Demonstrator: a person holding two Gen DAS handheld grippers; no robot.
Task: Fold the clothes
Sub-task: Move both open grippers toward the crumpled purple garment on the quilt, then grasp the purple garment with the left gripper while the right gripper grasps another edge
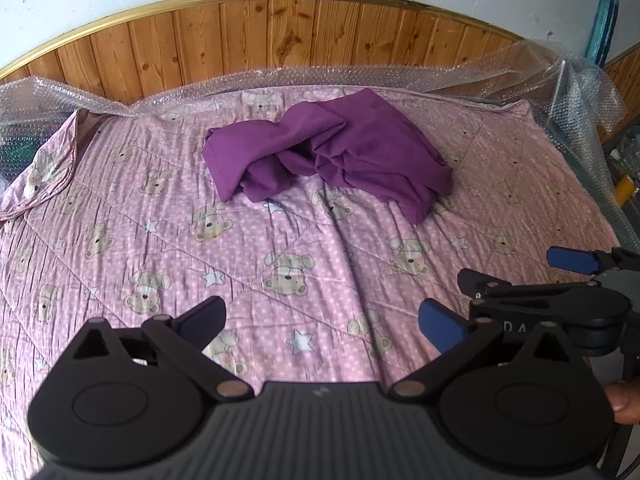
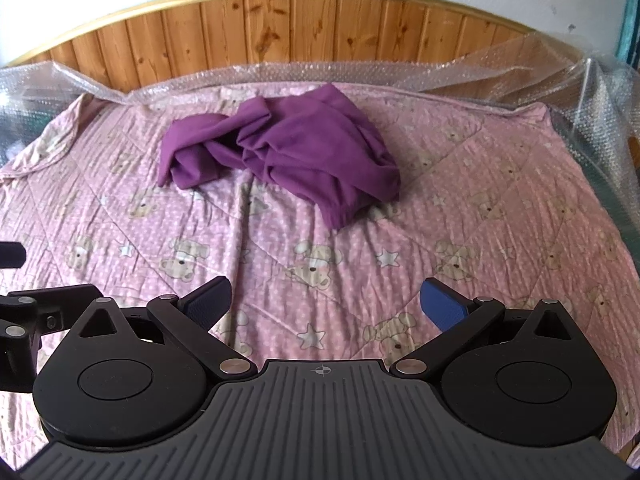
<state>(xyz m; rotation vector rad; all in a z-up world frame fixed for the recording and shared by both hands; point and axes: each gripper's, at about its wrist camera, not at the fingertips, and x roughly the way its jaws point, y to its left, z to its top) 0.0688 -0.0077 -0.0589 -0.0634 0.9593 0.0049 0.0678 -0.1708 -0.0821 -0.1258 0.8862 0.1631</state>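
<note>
Left wrist view cuts off the right gripper (image 1: 500, 284) at the right border, so only its blue pads and black linkage show, and of the person only a fingertip (image 1: 620, 402) appears at the same border. On the black body of this gripper the letters "D A" can be read; the rest of the writing is hidden. Right wrist view shows only black parts of the left gripper (image 2: 24, 300) at the left border. Both claws are spread wide and hold nothing: the left gripper (image 1: 322, 320) and the right gripper (image 2: 326, 300) hang above the pink quilt (image 1: 280, 240) with printed bears and stars. The purple garment (image 1: 328, 148) lies crumpled on the far half of the quilt, well apart from both claws, near the wooden headboard (image 1: 260, 28). It is twisted and bunched, so I cannot tell which kind of clothing it is. Clear bubble wrap (image 1: 360, 76) runs along the far edge of the bed.
</note>
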